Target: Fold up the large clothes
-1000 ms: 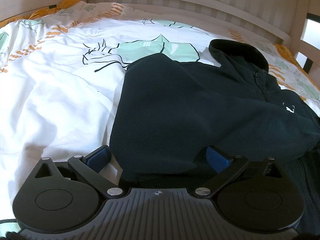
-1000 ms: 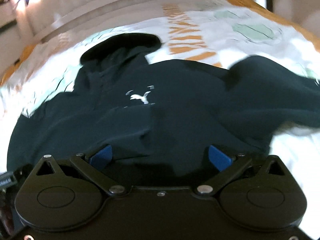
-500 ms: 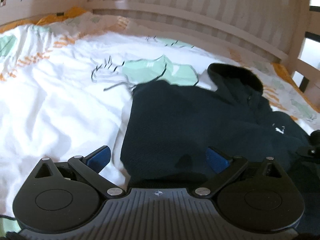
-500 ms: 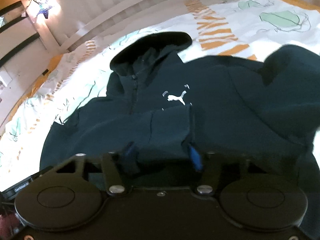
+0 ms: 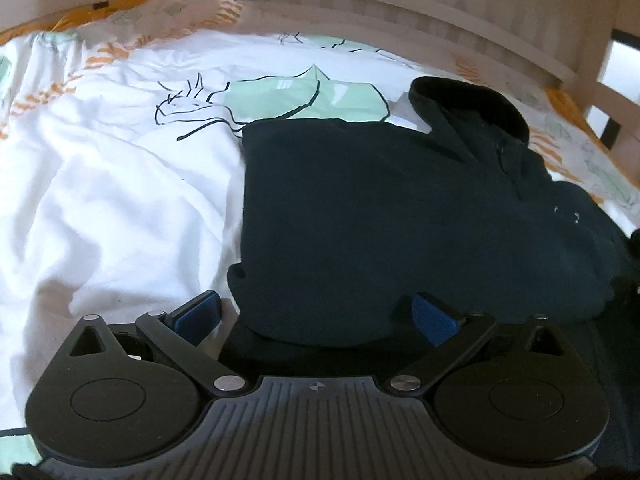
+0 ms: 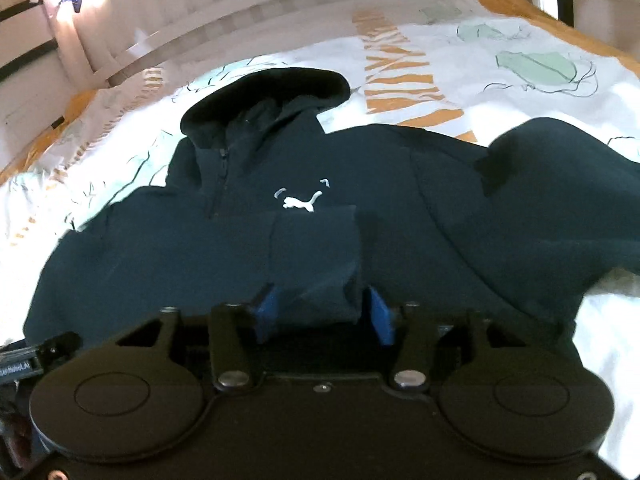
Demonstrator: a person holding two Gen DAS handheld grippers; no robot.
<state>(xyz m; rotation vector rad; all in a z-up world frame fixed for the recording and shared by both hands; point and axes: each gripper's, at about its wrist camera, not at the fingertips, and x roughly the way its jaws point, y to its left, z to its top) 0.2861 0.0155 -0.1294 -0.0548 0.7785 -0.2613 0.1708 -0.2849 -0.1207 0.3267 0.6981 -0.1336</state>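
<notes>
Right claw (image 6: 322,312) pinching a hoodie (image 6: 304,216) fold — logo just ahead, left claw (image 5: 316,312) spread wide, empty, hoodie's edge between its pads, duvet (image 5: 112,200) leftward

The hoodie (image 5: 400,220) runs off the left wrist picture at 3 o'clock, its hem hidden behind the left gripper (image 5: 316,314). In the right wrist view, one sleeve (image 6: 560,200) is cut off at 3 o'clock.
</notes>
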